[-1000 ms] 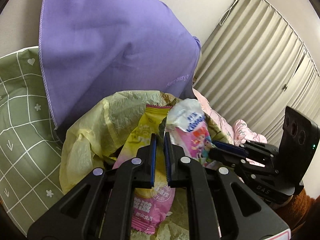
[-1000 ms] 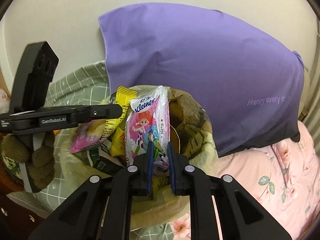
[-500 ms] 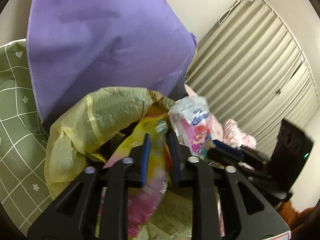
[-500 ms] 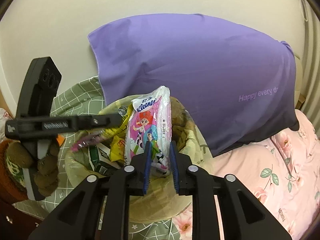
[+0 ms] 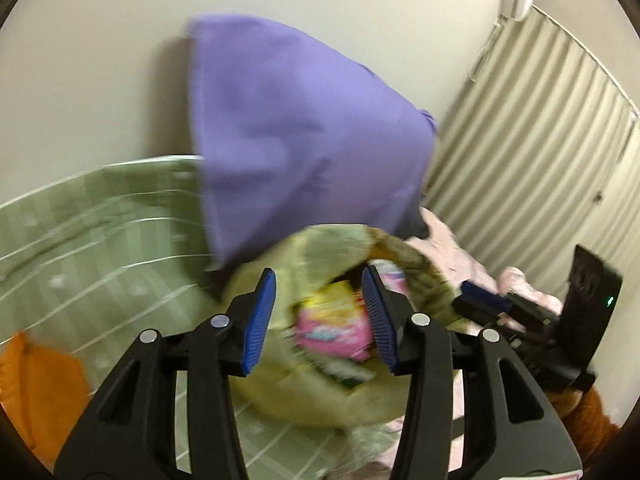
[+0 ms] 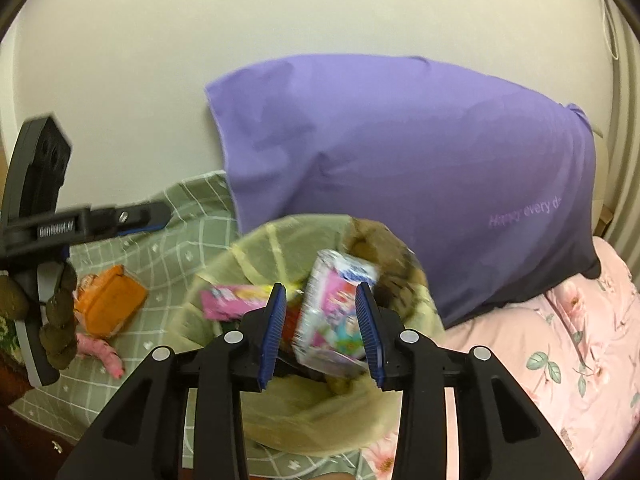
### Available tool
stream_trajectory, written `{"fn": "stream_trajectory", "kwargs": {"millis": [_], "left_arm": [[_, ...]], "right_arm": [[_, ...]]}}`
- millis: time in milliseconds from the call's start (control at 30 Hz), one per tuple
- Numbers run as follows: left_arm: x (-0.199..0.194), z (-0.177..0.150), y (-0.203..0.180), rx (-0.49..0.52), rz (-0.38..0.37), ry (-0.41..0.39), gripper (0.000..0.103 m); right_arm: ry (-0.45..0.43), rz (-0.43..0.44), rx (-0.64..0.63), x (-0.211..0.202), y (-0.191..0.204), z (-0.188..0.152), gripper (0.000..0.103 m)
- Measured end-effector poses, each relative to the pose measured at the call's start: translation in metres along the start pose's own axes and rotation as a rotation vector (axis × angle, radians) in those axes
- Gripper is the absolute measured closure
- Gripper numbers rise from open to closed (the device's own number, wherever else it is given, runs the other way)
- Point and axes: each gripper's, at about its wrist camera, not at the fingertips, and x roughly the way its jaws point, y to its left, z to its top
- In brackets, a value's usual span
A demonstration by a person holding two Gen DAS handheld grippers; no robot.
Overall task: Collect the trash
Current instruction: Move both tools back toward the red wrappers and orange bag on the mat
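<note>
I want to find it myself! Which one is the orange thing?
Start at the big purple pillow against the wall. Left of the yellow trash bag, on the green checked blanket, lies the orange packet. Nothing else there is orange; a pink scrap lies beside it.

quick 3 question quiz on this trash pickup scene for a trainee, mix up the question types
1. True or false: the right gripper is clamped on the tissue pack.
2. Which item lies on the green checked bedding, outside the yellow trash bag? A) orange packet B) glass bottle C) tin can
3. Fill in: the pillow behind the bag is ____.

Key: 1 false, both the right and left gripper are open. 2 A. 3 purple.
</note>
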Motion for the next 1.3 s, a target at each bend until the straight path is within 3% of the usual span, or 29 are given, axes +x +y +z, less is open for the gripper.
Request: {"fn": "stream_trajectory", "kwargs": {"millis": [433,733,833,900,1100,1300], "left_arm": [[-0.144,-0.065,0.133,-0.172,0.389,-0.116,0.056],[-0.217,-0.112,0.208,-0.314,0.621,-0.165,0.055],[-0.228,-0.130,0.226,-0.363,0.654,-0.147,0.055],[-0.230,-0.141,0.232,-0.378,0.664,-0.128,0.055],[-0.222,-0.165,0.234,-0.384,0.639,-0.077,0.055],[-0.206,-0.155,0.228,-0.335,0.559,-0.063,0.054]], "right_arm": [[-0.017,0.168,-0.057,0.016,0.100,0.006,0.069],[0.046,0.283,-0.152,0.041,0.168,-0.008,0.069],[0.078,0.349,-0.145,0.050,0.182,-0.014,0.068],[0.117,0.421,-0.124,0.060,0.192,-0.018,0.052],[0.192,0.491,-0.180,0.080,0.232,-0.036,0.052],[0.261,0.492,-0.261,0.099,0.263,-0.044,0.052]]}}
